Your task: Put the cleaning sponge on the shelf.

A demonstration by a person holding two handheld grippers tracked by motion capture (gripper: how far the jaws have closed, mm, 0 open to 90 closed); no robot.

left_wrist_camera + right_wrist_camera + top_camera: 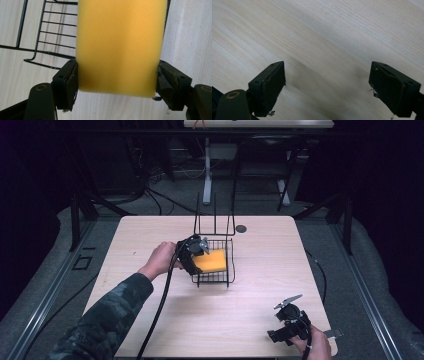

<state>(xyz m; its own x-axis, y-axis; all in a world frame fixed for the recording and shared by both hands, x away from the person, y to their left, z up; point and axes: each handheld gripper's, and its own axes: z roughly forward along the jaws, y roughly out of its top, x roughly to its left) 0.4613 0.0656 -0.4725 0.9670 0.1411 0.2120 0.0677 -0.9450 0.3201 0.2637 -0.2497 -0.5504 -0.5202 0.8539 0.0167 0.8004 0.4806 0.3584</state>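
A yellow sponge (213, 260) lies over the floor of a black wire basket (216, 283) at the table's middle. My left gripper (198, 259) reaches in from the basket's left side. In the left gripper view its pads (72, 82) press both short sides of the sponge (120, 47), jaws wide apart, with the basket wires (50, 32) behind. My right gripper (306, 316) rests near the front right corner of the table, held by a hand. The right gripper (327, 82) is open over bare wood, with nothing between its jaws.
The pale wooden table (145, 235) has a small dark round disc (241, 228) just behind the basket. Tall wire uprights (215, 215) rise from the basket's rear. A black cable (162, 305) trails from the left gripper toward the front edge.
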